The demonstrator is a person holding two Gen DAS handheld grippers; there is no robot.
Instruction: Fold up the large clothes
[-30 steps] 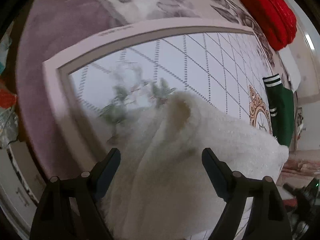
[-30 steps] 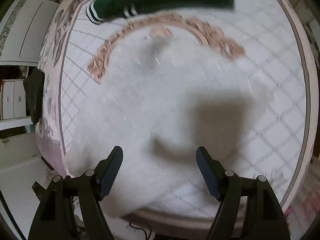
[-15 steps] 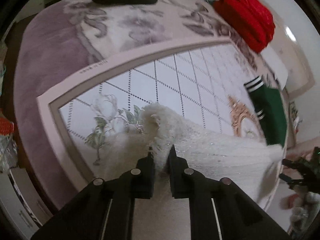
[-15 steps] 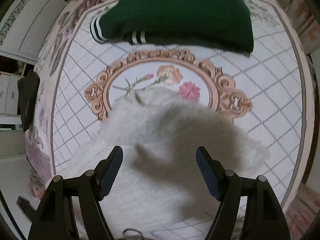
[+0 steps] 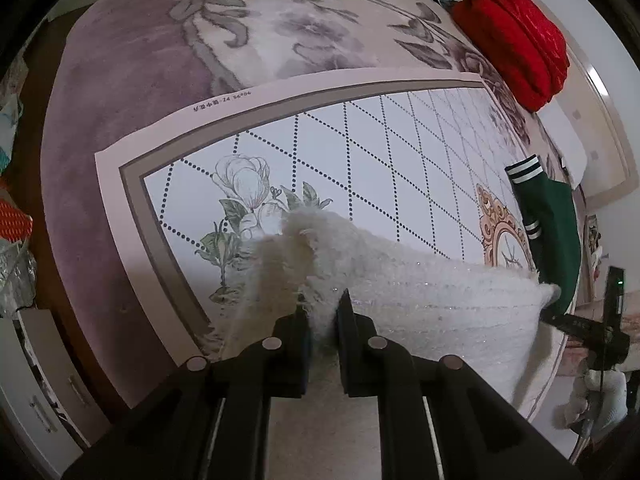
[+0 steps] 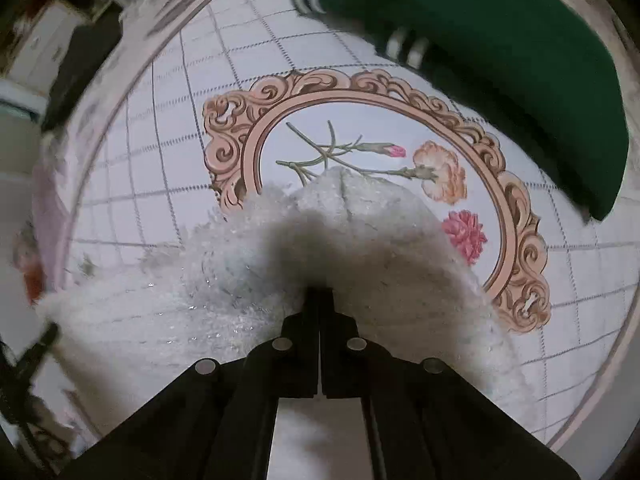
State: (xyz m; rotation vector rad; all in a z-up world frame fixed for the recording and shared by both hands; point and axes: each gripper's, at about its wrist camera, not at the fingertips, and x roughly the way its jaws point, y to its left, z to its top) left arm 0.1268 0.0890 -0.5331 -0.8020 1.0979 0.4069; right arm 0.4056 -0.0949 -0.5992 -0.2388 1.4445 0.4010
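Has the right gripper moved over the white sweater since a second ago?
Yes. The right gripper has shifted toward the framed flower print on the mat, which is now far more exposed, and closed on the white sweater.

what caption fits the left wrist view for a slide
Left gripper shut on a raised edge of the fluffy white garment over the floral mat.
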